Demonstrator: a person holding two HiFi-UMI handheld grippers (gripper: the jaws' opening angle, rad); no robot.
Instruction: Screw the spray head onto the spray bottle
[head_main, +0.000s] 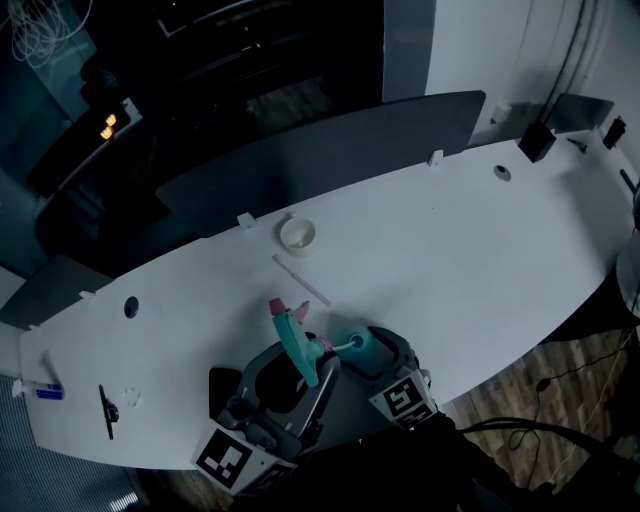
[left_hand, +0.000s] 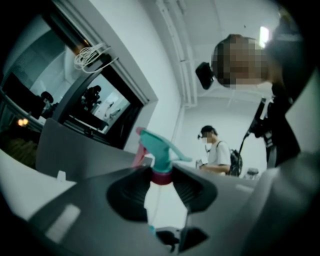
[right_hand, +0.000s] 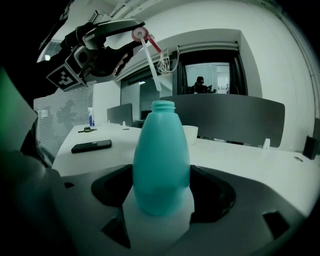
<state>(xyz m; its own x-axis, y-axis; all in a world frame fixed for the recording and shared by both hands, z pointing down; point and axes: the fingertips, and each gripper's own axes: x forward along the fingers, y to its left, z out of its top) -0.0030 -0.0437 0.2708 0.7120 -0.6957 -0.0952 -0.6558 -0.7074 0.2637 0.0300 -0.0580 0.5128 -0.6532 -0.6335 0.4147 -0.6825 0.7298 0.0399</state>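
Note:
A teal spray head (left_hand: 159, 150) with a pink collar and pink trigger is clamped at the collar in my left gripper (left_hand: 161, 178), and its thin dip tube hangs below. In the head view the spray head (head_main: 296, 338) sits in the left gripper (head_main: 312, 365) near the table's front edge. My right gripper (right_hand: 161, 196) is shut on the body of a teal bottle (right_hand: 161, 160) whose neck is uncapped. The bottle (head_main: 358, 347) lies in the right gripper (head_main: 368, 352) just right of the spray head. In the right gripper view the dip tube (right_hand: 151, 62) slants down to just above the neck.
On the white table (head_main: 480, 250) are a small white cup (head_main: 297, 235), a white strip (head_main: 302, 280), a black phone (right_hand: 91, 145), a black clip (head_main: 108, 412) and a blue item (head_main: 48, 392). A grey partition (head_main: 330, 150) lines the far edge. A person (left_hand: 218, 150) stands in the background.

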